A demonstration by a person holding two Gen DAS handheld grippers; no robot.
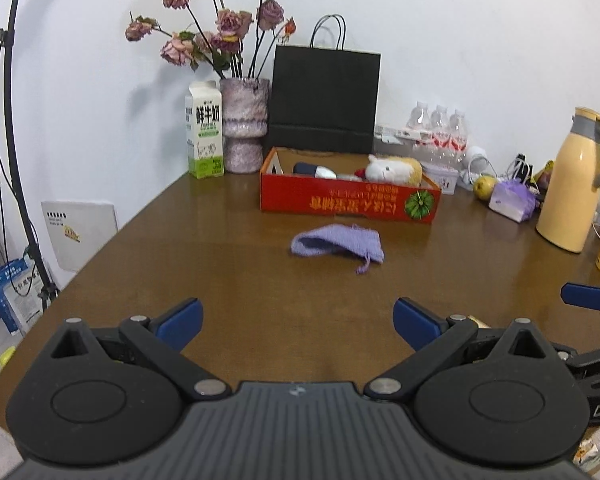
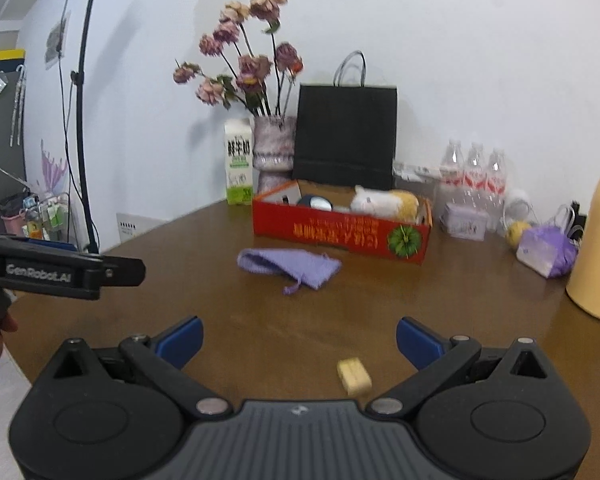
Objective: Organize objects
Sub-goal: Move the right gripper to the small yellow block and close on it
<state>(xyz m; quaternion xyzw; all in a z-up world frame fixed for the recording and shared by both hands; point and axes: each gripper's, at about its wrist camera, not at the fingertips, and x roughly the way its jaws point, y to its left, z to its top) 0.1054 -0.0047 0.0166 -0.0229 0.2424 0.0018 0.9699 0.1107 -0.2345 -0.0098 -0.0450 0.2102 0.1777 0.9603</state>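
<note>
A brown wooden table (image 1: 220,240) is standing against a white wall. A red cardboard box (image 1: 350,200), already holding a plush toy (image 1: 394,169), is sitting at mid-table. A purple knitted pouch (image 1: 337,244) is lying flat just in front of the box. It is judged light, soft and limp; pinching the thicker folded edge is advisable. A small yellow block (image 2: 354,376) is resting between the spread jaws of the right gripper (image 2: 299,343). The left gripper (image 1: 298,324) is also hanging spread, holding nothing.
</note>
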